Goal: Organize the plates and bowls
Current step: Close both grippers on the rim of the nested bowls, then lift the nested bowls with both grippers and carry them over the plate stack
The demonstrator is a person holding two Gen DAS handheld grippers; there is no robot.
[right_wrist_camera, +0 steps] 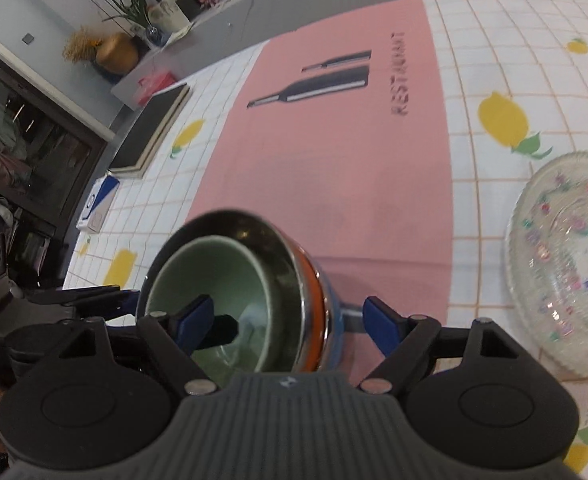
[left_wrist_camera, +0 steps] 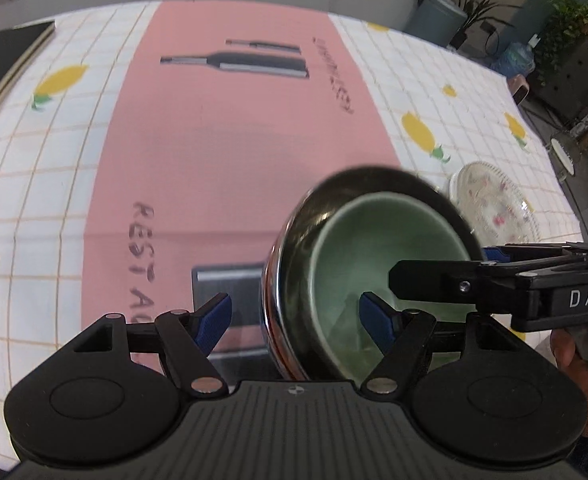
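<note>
A white tablecloth [left_wrist_camera: 74, 168] with a grid and yellow lemons covers the table, and a pink mat [left_wrist_camera: 230, 128] printed with bottles runs down its middle. A green bowl [left_wrist_camera: 373, 256] sits nested inside a metal bowl [left_wrist_camera: 290, 248] on the mat's near end. The left gripper [left_wrist_camera: 295, 322] and right gripper [right_wrist_camera: 290, 324] both hang spread wide, grasping nothing. A glass plate [right_wrist_camera: 565, 264] lies toward the right edge. A dark board [right_wrist_camera: 150, 124] rests at the far left corner; plants [left_wrist_camera: 565, 28] stand in the room beyond.

Both wrist views close, angled down; share nested bowls [left_wrist_camera: 373, 264], pink mat [right_wrist_camera: 333, 152], glass plate [right_wrist_camera: 565, 264].
</note>
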